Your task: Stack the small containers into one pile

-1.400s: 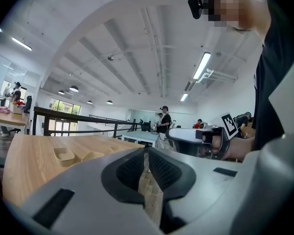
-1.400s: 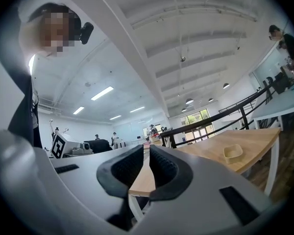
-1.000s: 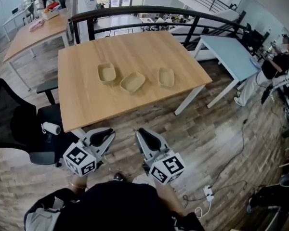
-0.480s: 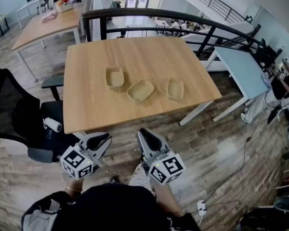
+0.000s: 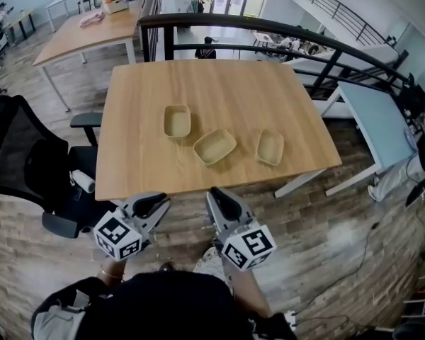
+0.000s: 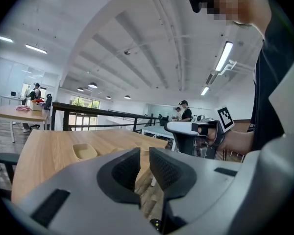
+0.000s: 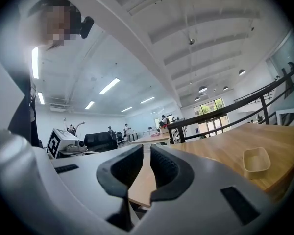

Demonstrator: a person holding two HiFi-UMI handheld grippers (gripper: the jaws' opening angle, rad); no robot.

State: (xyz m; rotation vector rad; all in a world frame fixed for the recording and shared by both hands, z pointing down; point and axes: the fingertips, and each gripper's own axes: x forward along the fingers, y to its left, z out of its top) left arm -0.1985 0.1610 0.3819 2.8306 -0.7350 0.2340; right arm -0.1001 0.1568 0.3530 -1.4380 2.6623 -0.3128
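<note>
Three small tan containers lie in a row on the wooden table (image 5: pixel 142 168): the left container (image 5: pixel 177 121), the middle container (image 5: pixel 214 146) and the right container (image 5: pixel 270 146), each apart from the others. Both grippers hang below the table's near edge, short of it. My left gripper (image 5: pixel 161 202) is shut with nothing between its jaws; its own view shows the left container (image 6: pixel 84 152) far ahead. My right gripper (image 5: pixel 214 193) is also shut and empty, and one container (image 7: pixel 256 160) sits off to its right.
A black office chair (image 5: pixel 28 161) stands at the table's left side. A pale blue table (image 5: pixel 372 119) is at the right, a black railing (image 5: pixel 269 30) runs behind, and another wooden table (image 5: pixel 85 34) stands at the back left.
The table and its containers have come nearer and lower in the head view. Both grippers now sit close under its near edge, still shut and empty.
</note>
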